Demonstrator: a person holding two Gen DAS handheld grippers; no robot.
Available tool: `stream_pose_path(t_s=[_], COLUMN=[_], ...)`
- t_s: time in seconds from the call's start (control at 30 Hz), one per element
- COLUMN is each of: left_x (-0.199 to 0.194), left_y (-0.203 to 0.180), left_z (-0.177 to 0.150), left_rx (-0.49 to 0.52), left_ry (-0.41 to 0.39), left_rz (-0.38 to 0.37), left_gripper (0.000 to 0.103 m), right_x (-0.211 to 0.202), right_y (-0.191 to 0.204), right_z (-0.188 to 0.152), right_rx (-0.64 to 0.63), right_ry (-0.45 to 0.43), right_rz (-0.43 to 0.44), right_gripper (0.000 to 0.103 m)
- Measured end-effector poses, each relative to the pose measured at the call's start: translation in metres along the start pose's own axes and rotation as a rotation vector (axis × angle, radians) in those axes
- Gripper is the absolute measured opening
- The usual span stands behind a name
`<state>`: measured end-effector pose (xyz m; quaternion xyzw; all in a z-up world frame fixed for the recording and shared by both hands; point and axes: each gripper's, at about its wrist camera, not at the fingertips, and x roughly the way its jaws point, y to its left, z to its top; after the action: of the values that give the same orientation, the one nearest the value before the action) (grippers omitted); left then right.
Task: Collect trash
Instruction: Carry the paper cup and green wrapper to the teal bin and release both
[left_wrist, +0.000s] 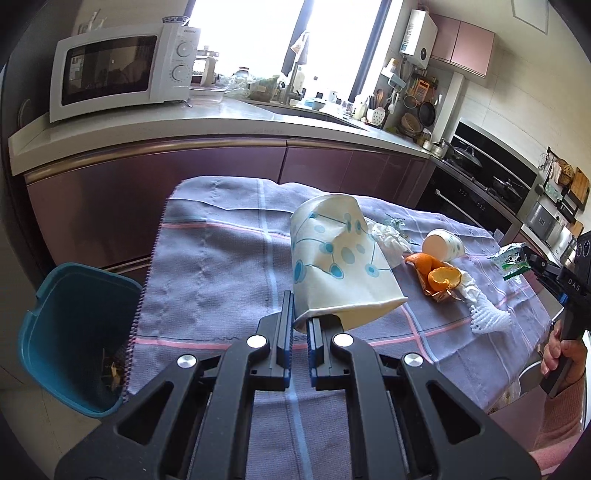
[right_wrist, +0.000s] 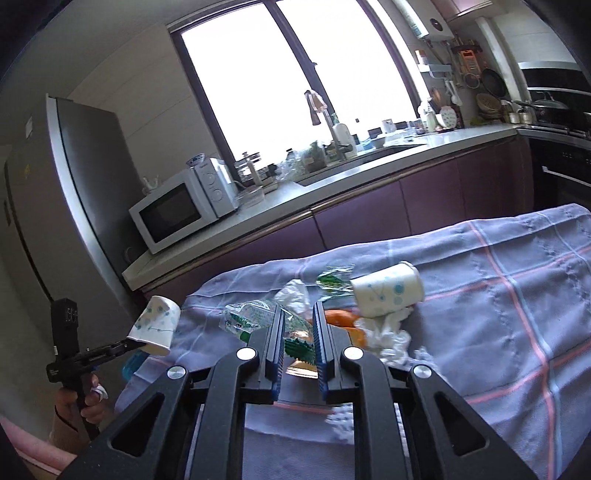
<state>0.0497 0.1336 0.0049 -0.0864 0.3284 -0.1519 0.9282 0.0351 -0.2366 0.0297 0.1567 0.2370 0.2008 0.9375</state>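
Note:
My left gripper (left_wrist: 301, 321) is shut on the rim of a dented white paper cup with blue dots (left_wrist: 340, 258), held tilted above the purple cloth; the right wrist view shows this cup (right_wrist: 155, 326) lifted at the left. My right gripper (right_wrist: 297, 332) is shut on a crinkled green-and-clear wrapper (right_wrist: 255, 319), which hangs off the table at the right in the left wrist view, wrapper (left_wrist: 511, 262). On the cloth lie a second dotted cup (left_wrist: 443, 245) on its side, orange peel (left_wrist: 436, 275), crumpled tissue (left_wrist: 388, 236) and a white foam net (left_wrist: 487, 317).
A teal bin (left_wrist: 74, 332) stands on the floor off the table's left edge. The purple checked cloth (right_wrist: 498, 314) covers the table. Another green wrapper (right_wrist: 334, 280) lies beside the fallen cup. Purple cabinets, a counter and a microwave (left_wrist: 118, 70) stand beyond. A hand (left_wrist: 557, 354) grips the right handle.

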Motion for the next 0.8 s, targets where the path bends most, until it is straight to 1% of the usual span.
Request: stream_pose_path(t_s=[0.13,0.3,0.43,0.63,0.8], left_x=[-0.023,-0.052,-0.068,-0.08,-0.072], left_y=[0.027,0.07,0.109,0.16,0.191], left_z=[-0.001,-0.008,-0.015,-0.027,-0.036], left_rx=[-0.031,-0.077,-0.128,-0.193,-0.229], left_ry=[-0.032,-0.063,-0.062,-0.045,-0.007], left_rz=[0.059,0.176,0.267,0.374,0.421], left_gripper=[0.007,0.007,0.007,0.007,0.007], right_x=[0.047,0.104,0.148,0.203,0.235], right_y=[0.044,0.104,0.149,0.207,0.246], right_z=[0.003,-0.001,-0.005,-0.016,-0.028], right_rx=[-0.052,-0.123,-0.168,-0.248,-0.303], right_ry=[0.072,0.164,0.241,0.34,0.391], right_rz=[0.14,0.289,0.383,0.457,0.476], right_gripper=[0.014,0.014,0.014,0.014,0.014])
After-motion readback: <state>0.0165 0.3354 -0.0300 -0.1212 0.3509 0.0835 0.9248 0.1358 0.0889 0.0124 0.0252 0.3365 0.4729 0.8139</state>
